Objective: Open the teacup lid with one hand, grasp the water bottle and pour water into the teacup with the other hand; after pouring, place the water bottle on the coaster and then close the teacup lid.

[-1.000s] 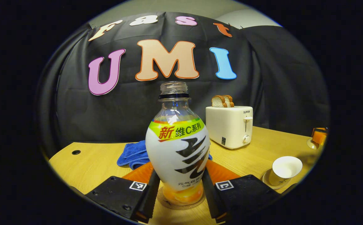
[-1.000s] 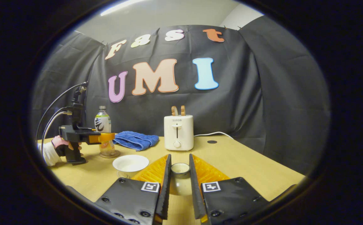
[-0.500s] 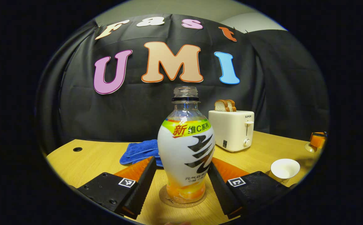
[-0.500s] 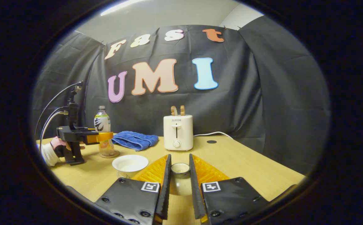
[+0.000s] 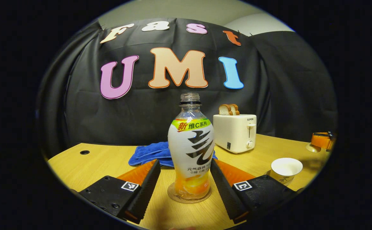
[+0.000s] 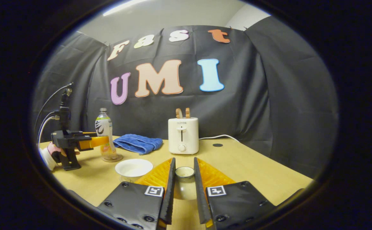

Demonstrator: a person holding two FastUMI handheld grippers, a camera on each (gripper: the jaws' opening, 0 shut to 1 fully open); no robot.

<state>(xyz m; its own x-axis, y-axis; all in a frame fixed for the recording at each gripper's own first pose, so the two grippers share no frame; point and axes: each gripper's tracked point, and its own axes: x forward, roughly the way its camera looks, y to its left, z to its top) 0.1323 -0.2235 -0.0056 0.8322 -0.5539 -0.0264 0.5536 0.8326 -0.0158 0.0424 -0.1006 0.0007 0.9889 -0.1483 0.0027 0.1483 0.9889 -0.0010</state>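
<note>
Since a second ago the left gripper (image 5: 183, 188) has let go of the water bottle (image 5: 191, 153) and drawn back from it; its fingers now stand spread wide, apart from the bottle on both sides, holding nothing. The bottle stands upright and uncapped on the round coaster (image 5: 189, 197) on the wooden table (image 5: 93, 163). Behind the bottle lies a blue towel (image 5: 149, 153), and to its right a white toaster (image 5: 234, 132) with bread slices. The open teacup (image 5: 285, 169) sits further right of the bottle, on its saucer. In the right gripper view the right gripper (image 6: 182, 195) is closed narrowly on the teacup lid (image 6: 184, 182), both fingers pressing its sides, just right of the teacup (image 6: 133, 168).
</note>
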